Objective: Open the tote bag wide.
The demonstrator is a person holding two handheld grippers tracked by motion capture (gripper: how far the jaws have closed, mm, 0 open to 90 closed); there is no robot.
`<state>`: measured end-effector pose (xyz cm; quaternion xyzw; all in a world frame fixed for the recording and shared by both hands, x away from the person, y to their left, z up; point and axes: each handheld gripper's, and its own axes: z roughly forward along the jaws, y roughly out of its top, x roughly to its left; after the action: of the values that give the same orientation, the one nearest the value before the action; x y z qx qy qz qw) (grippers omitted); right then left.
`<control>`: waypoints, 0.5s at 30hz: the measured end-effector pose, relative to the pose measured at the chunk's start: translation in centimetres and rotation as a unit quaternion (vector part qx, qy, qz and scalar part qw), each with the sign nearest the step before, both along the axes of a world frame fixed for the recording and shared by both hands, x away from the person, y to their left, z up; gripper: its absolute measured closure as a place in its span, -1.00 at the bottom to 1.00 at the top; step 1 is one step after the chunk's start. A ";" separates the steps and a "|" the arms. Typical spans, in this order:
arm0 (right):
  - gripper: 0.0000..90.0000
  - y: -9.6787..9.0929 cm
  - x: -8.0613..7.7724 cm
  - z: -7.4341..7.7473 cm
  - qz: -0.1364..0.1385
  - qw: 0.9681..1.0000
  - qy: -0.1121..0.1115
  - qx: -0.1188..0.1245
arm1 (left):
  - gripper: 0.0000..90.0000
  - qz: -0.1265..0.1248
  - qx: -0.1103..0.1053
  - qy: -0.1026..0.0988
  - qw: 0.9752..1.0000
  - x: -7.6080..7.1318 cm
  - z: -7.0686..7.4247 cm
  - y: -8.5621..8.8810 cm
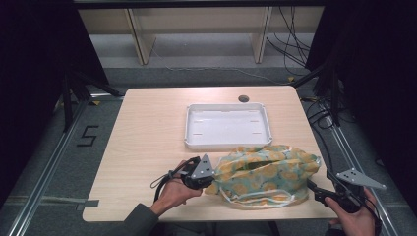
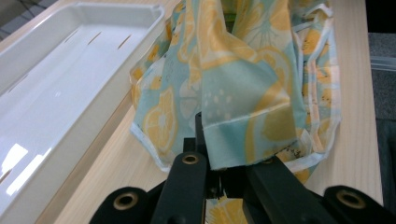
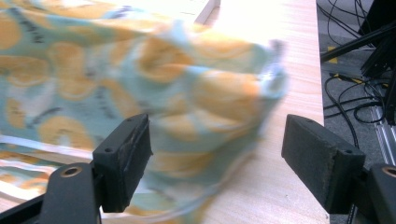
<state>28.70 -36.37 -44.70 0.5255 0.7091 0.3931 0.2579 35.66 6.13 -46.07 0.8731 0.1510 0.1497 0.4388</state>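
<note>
- Left gripper [image 2: 219, 175]: jaws closed tight, a hemmed fold of the drawstring bag of pale blue cloth printed with yellow lemon slices [image 2: 243, 93] pinched between them.
- Right gripper [image 3: 217, 163]: jaws held wide apart; the bag's far corner lies between the pads [image 3: 126, 161] but is not pressed by either. That view is blurred, so contact with the left-hand pad cannot be told.
- Bag's place: crumpled at the near edge of the table in the high view [image 1: 265, 174], just beside the near rim of the shallow white plastic tray [image 1: 189, 130], between the two grippers [image 1: 209, 177] [image 1: 314, 189]. White cord [image 1: 255, 199] is trailed along its near side.
- Step judged in hand: a second hold to be taken at the right end so the cloth can be spread or lifted.
- To be done well: the right jaws should be closed on hem, not on loose cord; the left grip should be kept firm; the pull should be kept level so the tray is not nudged.
- Surface: pale wood-grain table [image 1: 147, 147], a round dark grommet [image 1: 243, 98] set near its far edge.
- Room: grey floor, black curtains on both sides, metal rails, loose cables at far right, light wooden frame legs beyond the table.
</note>
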 end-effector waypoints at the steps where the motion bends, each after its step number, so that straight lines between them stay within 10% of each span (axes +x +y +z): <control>1: -0.44 0.1 0.0 0.0 -0.002 1.000 0.004 0.003 | 0.95 0.000 0.000 0.000 1.000 0.0 0.0 0.0; 15: -0.44 1.1 0.3 -0.2 0.018 0.999 0.027 0.014 | 0.95 0.046 0.006 0.005 0.999 -0.1 0.7 8.0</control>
<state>28.96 -35.27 -44.94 0.5269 0.7193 0.3935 0.2242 35.55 14.15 -45.42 0.8685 0.1922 0.1661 0.4255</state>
